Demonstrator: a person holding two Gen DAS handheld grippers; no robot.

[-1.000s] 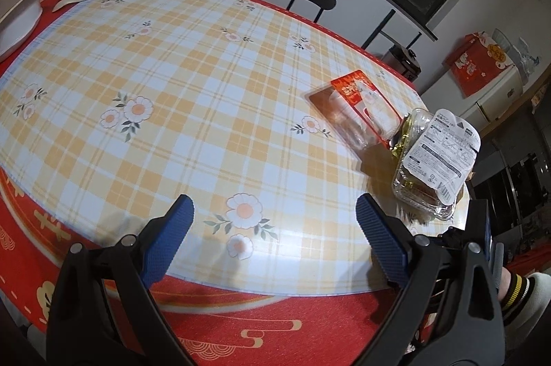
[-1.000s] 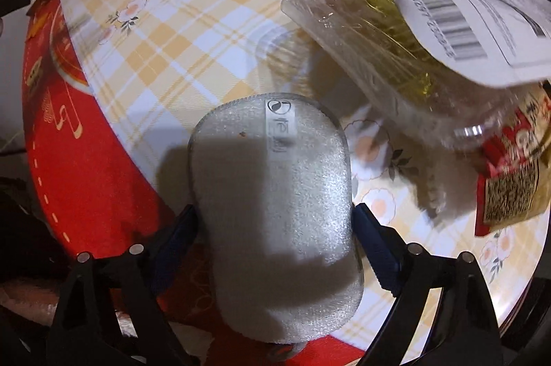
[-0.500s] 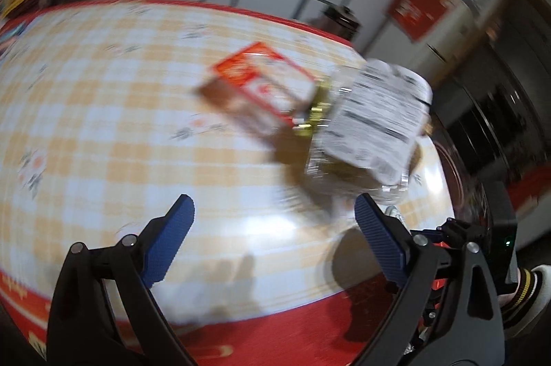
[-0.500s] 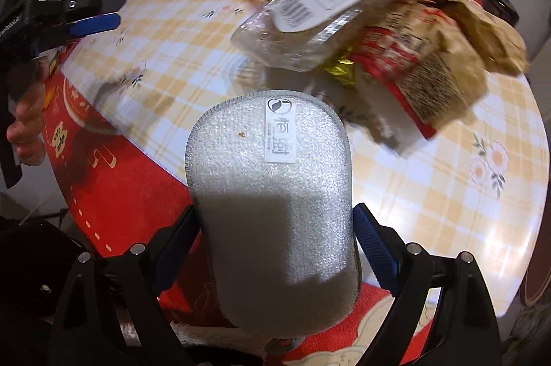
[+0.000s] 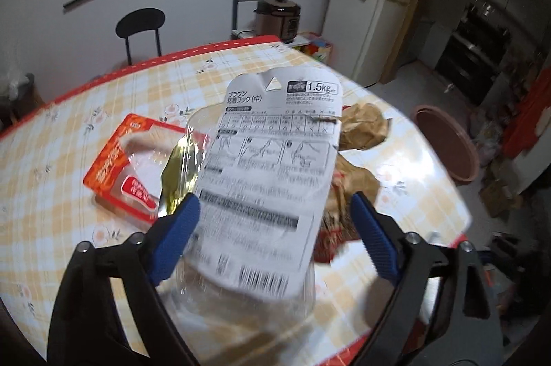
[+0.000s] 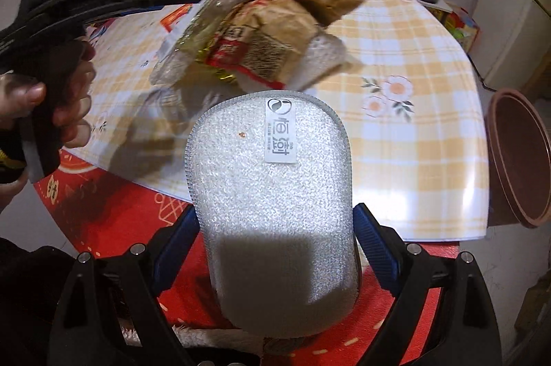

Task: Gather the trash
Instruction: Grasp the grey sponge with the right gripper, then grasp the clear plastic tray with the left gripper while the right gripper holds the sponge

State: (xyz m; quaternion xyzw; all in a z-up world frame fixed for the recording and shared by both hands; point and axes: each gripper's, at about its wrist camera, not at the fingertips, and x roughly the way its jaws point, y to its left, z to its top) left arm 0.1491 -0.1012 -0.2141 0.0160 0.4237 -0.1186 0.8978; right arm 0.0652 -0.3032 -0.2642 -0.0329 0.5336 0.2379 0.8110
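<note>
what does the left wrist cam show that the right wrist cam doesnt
Only the left wrist view shows the printed back label of the clear plastic package and the red tray pack nearly whole.

Only the right wrist view shows the silver scrubbing sponge held in the right gripper and the person's left hand.

Both show the clear plastic package, brown paper bag, brown basin and plaid tablecloth.

Motion-blurred clear blister pack (image 5: 261, 180), its card hiding most of the brown bag (image 5: 361, 128) behind
</note>
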